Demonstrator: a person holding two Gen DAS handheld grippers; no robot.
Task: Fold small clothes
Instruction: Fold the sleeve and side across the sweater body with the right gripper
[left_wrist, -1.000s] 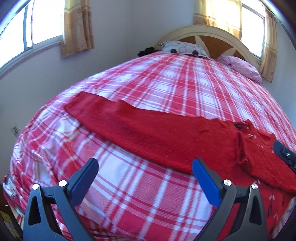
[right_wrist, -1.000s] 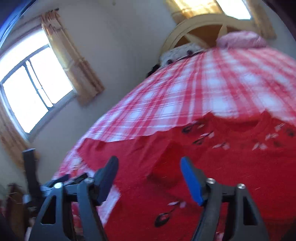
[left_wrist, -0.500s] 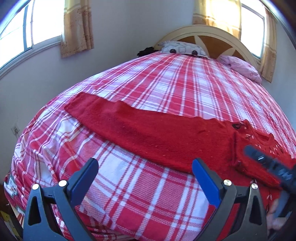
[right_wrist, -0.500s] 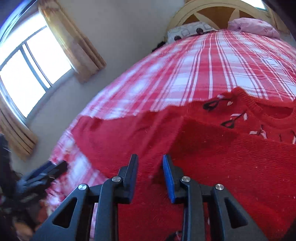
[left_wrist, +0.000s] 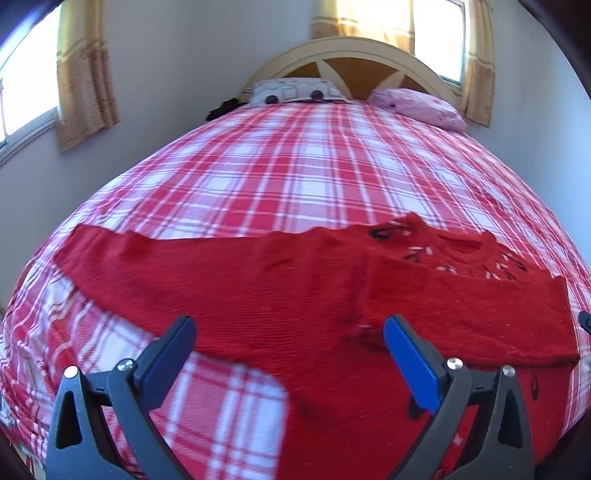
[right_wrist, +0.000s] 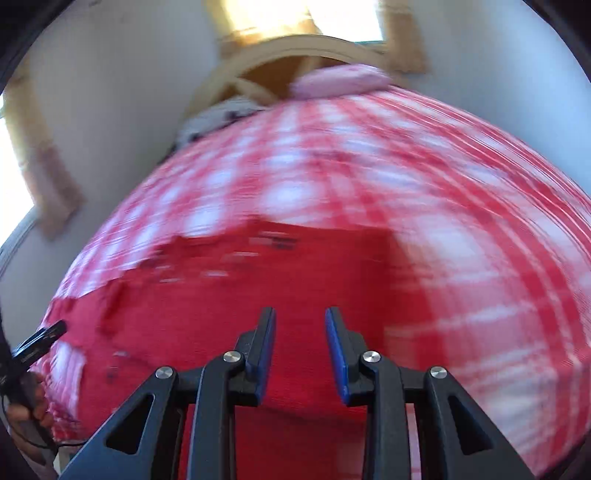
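A red knitted sweater (left_wrist: 258, 288) lies flat on the checked bed cover (left_wrist: 295, 166), one sleeve stretched out to the left and a band of cloth lying across its right side. My left gripper (left_wrist: 288, 328) hovers over the lower body of the sweater, open wide, with nothing between its blue pads. In the blurred right wrist view, the right gripper (right_wrist: 301, 314) hangs over the sweater (right_wrist: 295, 273) near its right edge. Its jaws stand a narrow gap apart and no cloth shows pinched between them. The right gripper's tip shows at the left view's right edge.
A curved wooden headboard (left_wrist: 351, 55), a patterned pillow (left_wrist: 295, 90) and a pink pillow (left_wrist: 421, 107) stand at the far end. Curtained windows flank the bed. The other gripper's tip (right_wrist: 40, 339) and a hand (right_wrist: 26, 398) show at the right view's left edge.
The right gripper's jaws narrowed from wide apart, and it swung right across the sweater. The left gripper moved right along the sweater, from over the bare cover to over the body.
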